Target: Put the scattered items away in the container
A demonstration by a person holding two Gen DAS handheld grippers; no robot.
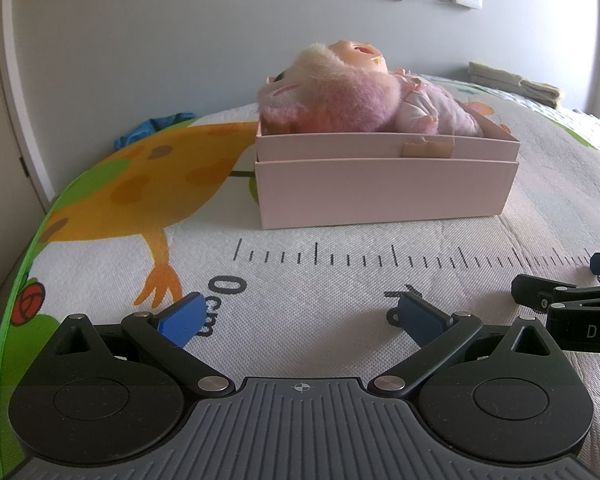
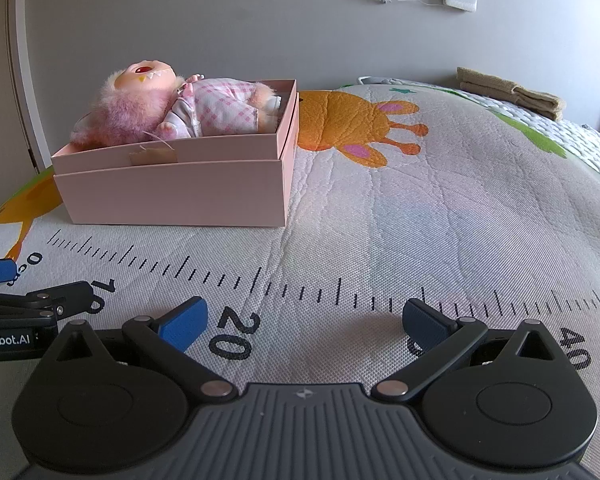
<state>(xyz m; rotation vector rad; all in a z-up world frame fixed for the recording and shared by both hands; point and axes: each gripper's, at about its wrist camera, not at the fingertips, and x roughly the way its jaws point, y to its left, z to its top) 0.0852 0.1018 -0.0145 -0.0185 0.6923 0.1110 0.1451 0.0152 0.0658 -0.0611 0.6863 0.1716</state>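
Observation:
A pink fluffy doll point(image 1: 364, 96) in a checked outfit lies on its back inside an open pale pink box point(image 1: 384, 188) on the printed mat. In the right wrist view the doll point(image 2: 172, 108) and the box point(image 2: 176, 192) sit at the upper left. My left gripper point(image 1: 300, 316) is open and empty, low over the mat, well in front of the box. My right gripper point(image 2: 304, 324) is open and empty, over the ruler print, to the right of the box. The right gripper's fingers point(image 1: 540, 292) show at the right edge of the left wrist view.
The mat point(image 2: 440, 208) has a printed ruler and cartoon animals. Folded beige towels point(image 2: 512, 94) lie at the far right by the grey wall. A blue cloth point(image 1: 152, 128) lies at the mat's far left edge. A green border point(image 1: 8, 320) marks the mat's left edge.

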